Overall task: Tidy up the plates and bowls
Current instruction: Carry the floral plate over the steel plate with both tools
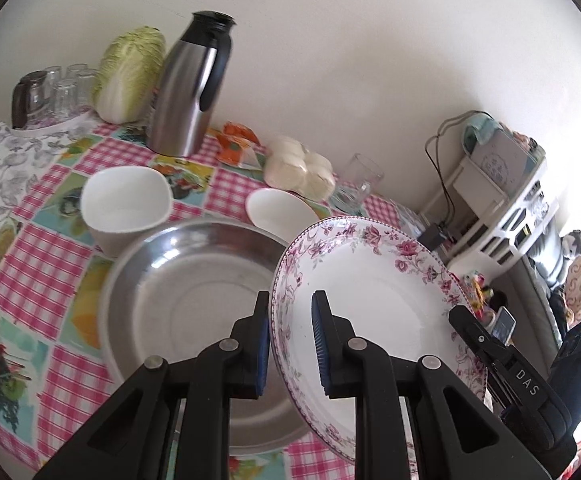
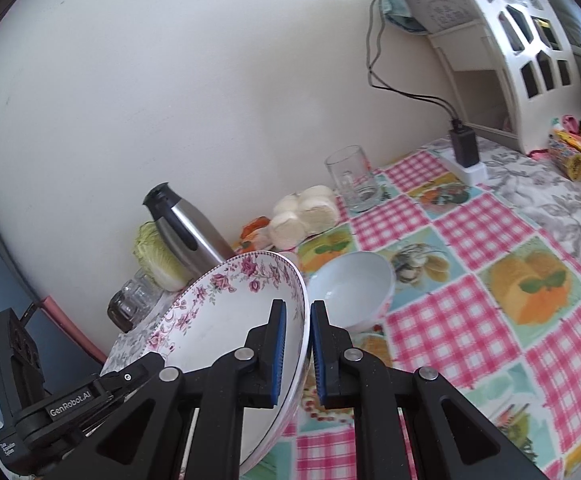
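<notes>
In the left wrist view, a white bowl (image 1: pixel 124 204) sat at centre left, the steel basin (image 1: pixel 194 280) lay below it, and at lower centre our left gripper (image 1: pixel 290 344) pinched the rim of the floral plate (image 1: pixel 378 288), held tilted. In the right wrist view, our right gripper (image 2: pixel 297 354) clamped the plate's opposite rim at lower centre, with another white bowl (image 2: pixel 352 286) just right.

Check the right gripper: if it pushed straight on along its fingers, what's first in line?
Probably the white bowl. The right gripper is clamped on the floral plate, and the bowl sits just beyond its fingertips on the table. Depth is uncertain; it might pass above the bowl.
</notes>
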{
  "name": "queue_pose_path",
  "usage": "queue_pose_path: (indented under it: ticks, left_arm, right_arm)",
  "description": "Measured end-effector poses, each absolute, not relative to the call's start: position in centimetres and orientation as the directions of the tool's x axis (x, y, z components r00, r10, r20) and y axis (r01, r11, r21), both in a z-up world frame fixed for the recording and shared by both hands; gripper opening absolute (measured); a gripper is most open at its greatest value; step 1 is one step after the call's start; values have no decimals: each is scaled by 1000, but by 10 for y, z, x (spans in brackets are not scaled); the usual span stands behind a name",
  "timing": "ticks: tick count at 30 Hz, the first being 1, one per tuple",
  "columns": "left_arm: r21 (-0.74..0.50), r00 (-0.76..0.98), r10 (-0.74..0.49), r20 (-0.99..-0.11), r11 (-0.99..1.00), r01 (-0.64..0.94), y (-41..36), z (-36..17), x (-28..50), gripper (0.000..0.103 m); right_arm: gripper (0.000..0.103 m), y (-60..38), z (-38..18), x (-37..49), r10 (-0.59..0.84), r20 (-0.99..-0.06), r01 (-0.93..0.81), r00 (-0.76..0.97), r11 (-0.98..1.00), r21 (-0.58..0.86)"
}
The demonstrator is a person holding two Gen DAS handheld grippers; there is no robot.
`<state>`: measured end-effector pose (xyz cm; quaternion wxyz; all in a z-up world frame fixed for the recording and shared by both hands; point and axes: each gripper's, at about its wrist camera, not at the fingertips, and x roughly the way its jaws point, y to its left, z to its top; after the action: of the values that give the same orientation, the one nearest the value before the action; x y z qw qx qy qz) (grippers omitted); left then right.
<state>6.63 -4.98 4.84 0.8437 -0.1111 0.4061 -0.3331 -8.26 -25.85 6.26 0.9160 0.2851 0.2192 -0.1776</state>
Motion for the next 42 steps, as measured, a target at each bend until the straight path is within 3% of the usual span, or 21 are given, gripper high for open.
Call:
queue_pose_path:
  ticks: [22,42]
  left_arm:
    - [-539,489,-625,-608,778,323,-2,23,136,20]
    - [-487,412,-556,-722,831,268,-16,-22,143,20]
  right_arm:
    - [13,-221,50,9,-100,-545,370,832,833,412]
    - [13,-227,2,25,-98,-682,432,725,836,339]
